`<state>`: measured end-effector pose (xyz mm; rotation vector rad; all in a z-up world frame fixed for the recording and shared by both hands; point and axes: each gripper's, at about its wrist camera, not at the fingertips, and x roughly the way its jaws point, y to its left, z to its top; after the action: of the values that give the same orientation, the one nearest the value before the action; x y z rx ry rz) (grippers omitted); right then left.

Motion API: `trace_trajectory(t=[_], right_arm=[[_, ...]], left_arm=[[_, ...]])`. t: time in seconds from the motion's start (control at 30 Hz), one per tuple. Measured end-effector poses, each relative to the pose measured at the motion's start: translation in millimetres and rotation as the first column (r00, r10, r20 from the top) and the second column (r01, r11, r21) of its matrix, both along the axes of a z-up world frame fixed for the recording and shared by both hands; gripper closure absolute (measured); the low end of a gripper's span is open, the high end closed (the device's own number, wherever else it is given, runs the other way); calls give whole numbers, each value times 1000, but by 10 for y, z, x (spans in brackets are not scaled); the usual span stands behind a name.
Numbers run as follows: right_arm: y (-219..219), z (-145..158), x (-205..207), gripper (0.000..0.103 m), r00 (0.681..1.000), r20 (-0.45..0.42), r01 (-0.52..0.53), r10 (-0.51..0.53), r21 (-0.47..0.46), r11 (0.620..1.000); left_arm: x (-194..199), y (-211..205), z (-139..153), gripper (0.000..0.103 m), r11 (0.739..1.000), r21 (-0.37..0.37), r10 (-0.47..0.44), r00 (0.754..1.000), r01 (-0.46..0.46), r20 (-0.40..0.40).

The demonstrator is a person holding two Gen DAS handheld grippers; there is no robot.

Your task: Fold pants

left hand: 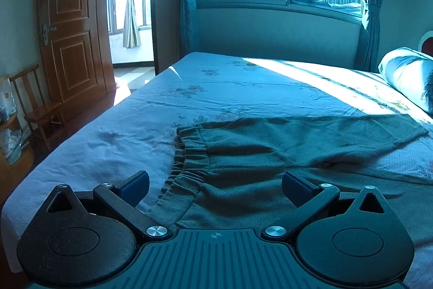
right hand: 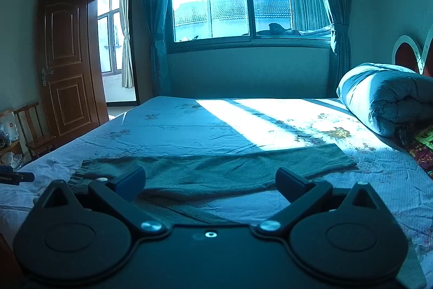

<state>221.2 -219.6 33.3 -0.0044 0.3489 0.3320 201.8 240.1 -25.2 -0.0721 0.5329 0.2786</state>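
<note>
Dark green pants [left hand: 270,153] lie spread on the bed [left hand: 216,88], the gathered elastic waistband [left hand: 186,164] to the left and one leg stretching right. My left gripper [left hand: 215,187] hovers open just above the waist end, nothing between its fingers. In the right wrist view the same pants [right hand: 216,169] lie crosswise, the far leg reaching to a hem at the right. My right gripper [right hand: 210,182] is open over the near leg, holding nothing. The tip of the left gripper [right hand: 16,177] shows at the left edge there.
A rolled duvet [right hand: 387,96] lies at the bed's head on the right, with patterned fabric [right hand: 422,148] below it. A wooden chair [left hand: 38,104] and an open door [left hand: 70,26] stand left of the bed. The window wall [right hand: 243,72] lies beyond the far bed edge.
</note>
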Motion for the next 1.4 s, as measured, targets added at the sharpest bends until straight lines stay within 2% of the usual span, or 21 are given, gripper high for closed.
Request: trace_trajectory(t=[0.17, 0.27, 0.3, 0.33, 0.4, 0.53, 0.67, 0.73, 0.77, 0.8, 0.83, 0.9, 1.0, 1.07, 1.17, 1.2, 1.27, 1.33, 1.4], right_arm=[[428, -149, 796, 8, 999, -30, -34, 32, -59, 998], [693, -236, 1228, 8, 998, -41, -56, 52, -103, 993], [788, -274, 1370, 8, 997, -46, -61, 56, -120, 991], [885, -327, 1543, 8, 997, -56, -65, 58, -134, 989], [1003, -425, 1816, 11, 994, -84, -79, 68, -142, 987], [1247, -639, 2364, 18, 987, -127, -122, 100, -185, 975], [1460, -900, 2921, 37, 971, -186, -193, 152, -229, 954], [1538, -1034, 3125, 39, 960, -216, -230, 176, -255, 939], [1559, -1077, 3181, 44, 958, -221, -242, 185, -265, 934], [1598, -1132, 3276, 45, 954, -225, -259, 198, -287, 922], [1615, -1184, 3375, 45, 949, -233, -278, 211, -309, 910], [1605, -1262, 3529, 49, 943, -257, -292, 212, -333, 896], [1513, -1340, 3753, 49, 932, -295, -311, 211, -348, 884], [1425, -1364, 3890, 50, 914, -337, -344, 224, -352, 871], [1330, -1397, 4101, 50, 883, -387, -414, 265, -378, 828], [1318, -1432, 4168, 47, 878, -403, -420, 258, -391, 819], [1268, -1487, 4292, 44, 850, -453, -447, 270, -349, 823], [1260, -1511, 4316, 59, 832, -486, -450, 266, -313, 836], [1309, -1499, 4245, 96, 839, -477, -450, 262, -337, 827]], left_arm=[[942, 614, -320, 0, 996, -86, -12, 999, 8, -50], [1569, 907, -600, 0, 997, -75, -25, 995, 17, -100], [1744, 995, -682, 6, 997, -68, -26, 993, 18, -116], [1921, 1090, -778, 19, 997, -79, -31, 991, 21, -132], [2230, 1298, -985, 29, 990, -141, -40, 985, 16, -166], [2678, 1466, -1303, 30, 987, -161, -61, 979, 29, -196], [2917, 1482, -1462, 30, 976, -199, -126, 973, 88, -192], [2972, 1452, -1517, 30, 974, -197, -154, 969, 116, -195], [2986, 1449, -1517, 35, 971, -203, -167, 968, 128, -189], [2982, 1455, -1504, 52, 965, -218, -185, 967, 146, -172], [2991, 1461, -1498, 59, 962, -229, -189, 967, 148, -170], [3016, 1452, -1507, 61, 961, -233, -194, 966, 151, -172], [3038, 1412, -1508, 61, 965, -203, -206, 961, 167, -187], [3043, 1451, -1504, 61, 961, -214, -219, 957, 177, -191], [3035, 1489, -1518, 61, 956, -225, -234, 954, 190, -187], [3042, 1493, -1524, 61, 955, -226, -236, 954, 192, -187], [3048, 1496, -1531, 61, 954, -227, -237, 954, 194, -181], [3063, 1477, -1540, 62, 956, -216, -240, 954, 200, -177], [3079, 1460, -1545, 68, 953, -196, -267, 948, 233, -174]])
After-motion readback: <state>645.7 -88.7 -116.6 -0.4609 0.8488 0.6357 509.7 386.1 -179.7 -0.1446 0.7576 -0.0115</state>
